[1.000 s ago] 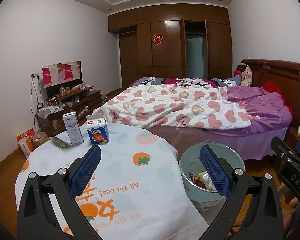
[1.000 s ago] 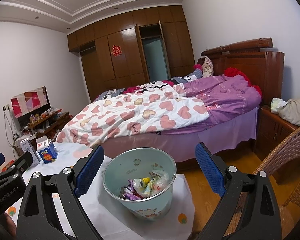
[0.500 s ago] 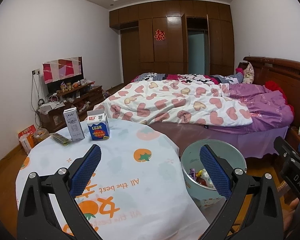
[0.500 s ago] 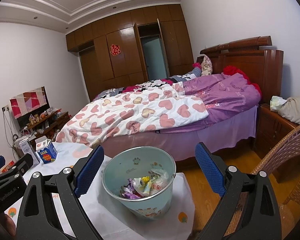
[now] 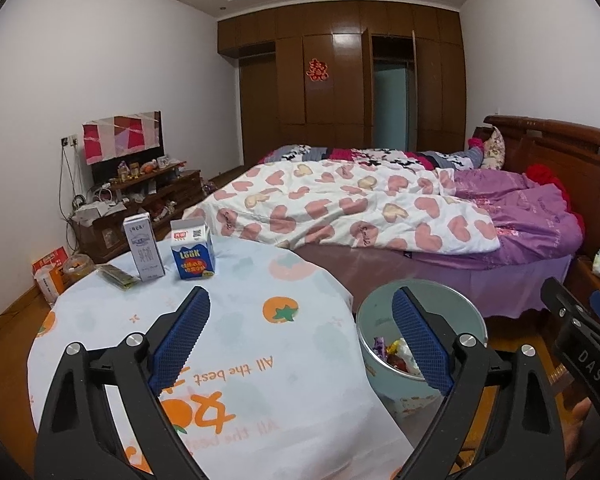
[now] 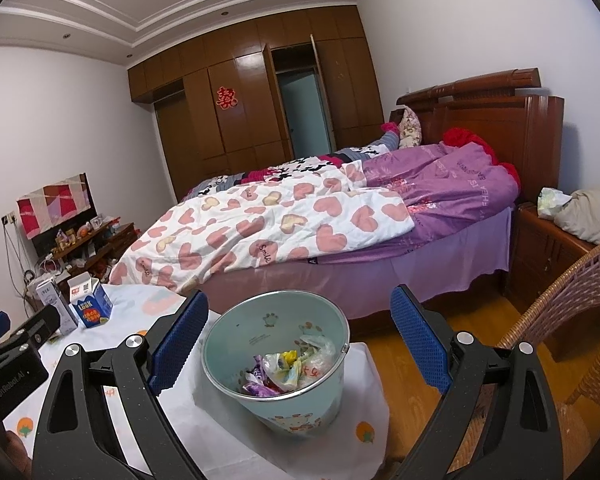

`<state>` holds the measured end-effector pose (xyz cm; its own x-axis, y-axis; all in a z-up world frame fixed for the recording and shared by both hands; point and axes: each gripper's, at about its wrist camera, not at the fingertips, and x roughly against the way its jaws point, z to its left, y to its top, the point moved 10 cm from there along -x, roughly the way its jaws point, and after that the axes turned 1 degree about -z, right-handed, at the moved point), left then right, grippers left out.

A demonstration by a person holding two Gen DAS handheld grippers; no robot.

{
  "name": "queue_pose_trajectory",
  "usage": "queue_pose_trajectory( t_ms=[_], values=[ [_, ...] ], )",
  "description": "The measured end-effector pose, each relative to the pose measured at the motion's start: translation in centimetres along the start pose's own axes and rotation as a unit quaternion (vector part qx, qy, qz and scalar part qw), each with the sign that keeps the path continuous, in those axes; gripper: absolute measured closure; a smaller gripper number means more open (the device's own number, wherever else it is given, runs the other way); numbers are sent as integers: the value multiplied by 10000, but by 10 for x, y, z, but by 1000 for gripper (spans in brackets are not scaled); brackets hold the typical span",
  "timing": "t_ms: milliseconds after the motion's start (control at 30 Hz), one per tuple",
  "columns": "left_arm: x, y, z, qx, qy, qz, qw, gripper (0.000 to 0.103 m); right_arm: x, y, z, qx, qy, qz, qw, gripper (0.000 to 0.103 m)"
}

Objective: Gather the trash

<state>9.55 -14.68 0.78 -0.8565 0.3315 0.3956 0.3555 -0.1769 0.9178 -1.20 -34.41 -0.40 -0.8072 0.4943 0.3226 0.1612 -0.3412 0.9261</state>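
Both grippers, left (image 5: 300, 336) and right (image 6: 298, 340), level, wide apart, empty; bin (image 6: 332, 404) seemingly below right.

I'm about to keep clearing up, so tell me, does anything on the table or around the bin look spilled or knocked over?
Nothing stands out. Both cartons stand upright on the table, the wrapper lies flat, and the bin sits upright with its trash inside.

Each black claw (image 5: 300, 328) (image 6: 298, 328) carries silver screws and blue textured pads (image 5: 180, 332).
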Motion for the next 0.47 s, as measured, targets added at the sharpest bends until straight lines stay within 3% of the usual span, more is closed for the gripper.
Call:
queue_pose_trajectory(
  t_ms=[200, 467],
  values=[
    [-1, 0, 2, 22, 39, 40, 10000, 6, 0, 0, 1, 2, 0, 7, 10000, 12],
    [-3, -2, 3, 26, 71, 123, 9999, 6, 0, -1, 1, 0, 2, 17, 10000, 12]
  ],
)
